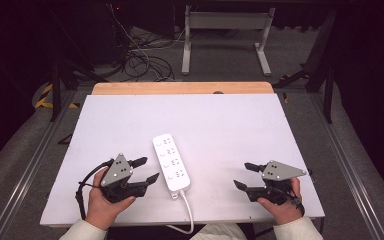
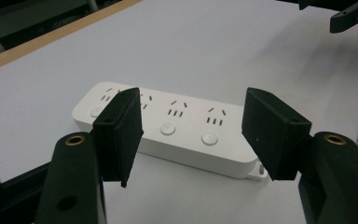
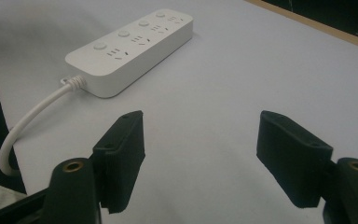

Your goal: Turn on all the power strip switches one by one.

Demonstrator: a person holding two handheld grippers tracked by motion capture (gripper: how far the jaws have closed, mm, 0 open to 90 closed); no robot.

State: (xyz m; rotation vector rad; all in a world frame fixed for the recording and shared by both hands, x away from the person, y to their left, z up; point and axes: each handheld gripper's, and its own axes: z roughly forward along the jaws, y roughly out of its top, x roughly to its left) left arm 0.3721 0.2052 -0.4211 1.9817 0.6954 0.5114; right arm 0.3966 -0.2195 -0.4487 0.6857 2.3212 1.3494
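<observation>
A white power strip (image 1: 171,162) is lying flat near the front of the white surface (image 1: 230,125), between the two claws; its cord (image 1: 186,210) is trailing off the near edge; the left claw (image 1: 147,169) is gaping just beside it, apparently not touching; the right claw (image 1: 244,176) is spread wide, well apart.

The white plastic power strip's white cord (image 1: 186,210) runs off the white tabletop (image 1: 230,125) edge at 6 o'clock, its plug end cut off; socket markings too small to read.
</observation>
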